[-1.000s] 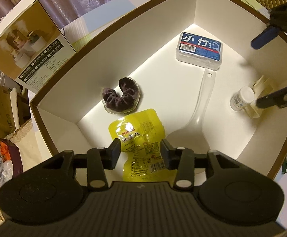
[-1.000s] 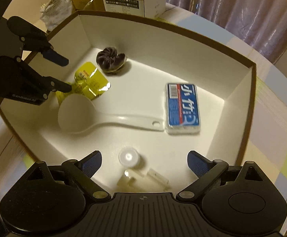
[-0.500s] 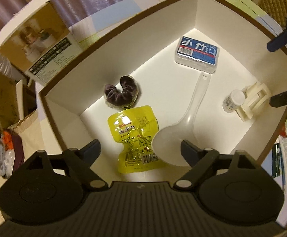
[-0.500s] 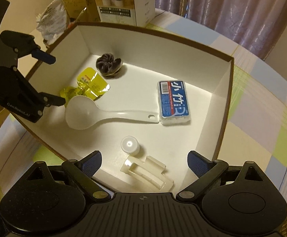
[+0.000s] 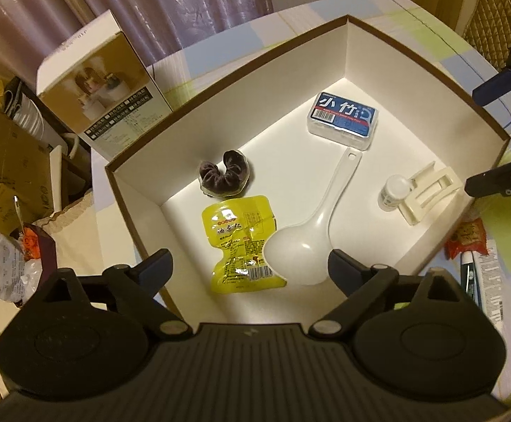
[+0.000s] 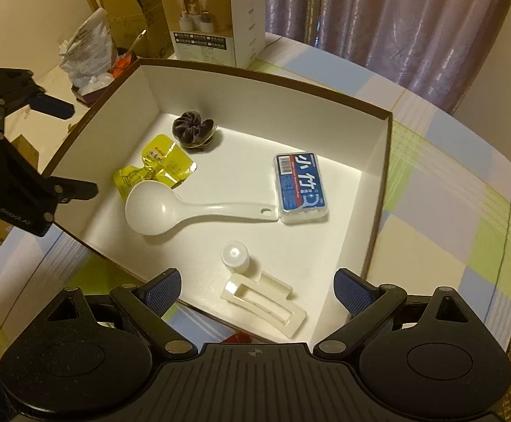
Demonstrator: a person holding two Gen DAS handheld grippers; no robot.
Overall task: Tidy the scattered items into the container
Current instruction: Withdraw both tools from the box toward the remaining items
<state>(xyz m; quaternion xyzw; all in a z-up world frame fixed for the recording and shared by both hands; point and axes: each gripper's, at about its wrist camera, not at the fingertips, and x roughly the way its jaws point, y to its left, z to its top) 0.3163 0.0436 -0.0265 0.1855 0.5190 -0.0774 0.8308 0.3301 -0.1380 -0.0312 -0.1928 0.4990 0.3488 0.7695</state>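
A white box with a brown rim (image 5: pixel 248 56) (image 6: pixel 262 77) holds a yellow snack pouch (image 5: pixel 241 242) (image 6: pixel 157 165), a dark scrunchie (image 5: pixel 224 174) (image 6: pixel 194 130), a white ladle (image 5: pixel 311 232) (image 6: pixel 171 207), a blue floss case (image 5: pixel 343 119) (image 6: pixel 301 186), a small white bottle (image 5: pixel 392 191) (image 6: pixel 235 255) and a cream clip (image 5: pixel 427 190) (image 6: pixel 266 297). My left gripper (image 5: pixel 250 267) is open and empty above the box's near edge. My right gripper (image 6: pixel 257 288) is open and empty above the opposite edge.
A printed carton (image 5: pixel 97 84) (image 6: pixel 213 24) stands beyond the box on the checked tablecloth (image 6: pixel 448 193). A red snack packet (image 5: pixel 468 239) and a tube (image 5: pixel 473 277) lie on the table beside the box. Cardboard boxes and bags (image 5: pixel 6 161) sit off the table.
The left gripper opened, releasing the yellow pouch into the box, then rose and drew back. The right gripper also rose and pulled back, staying open.
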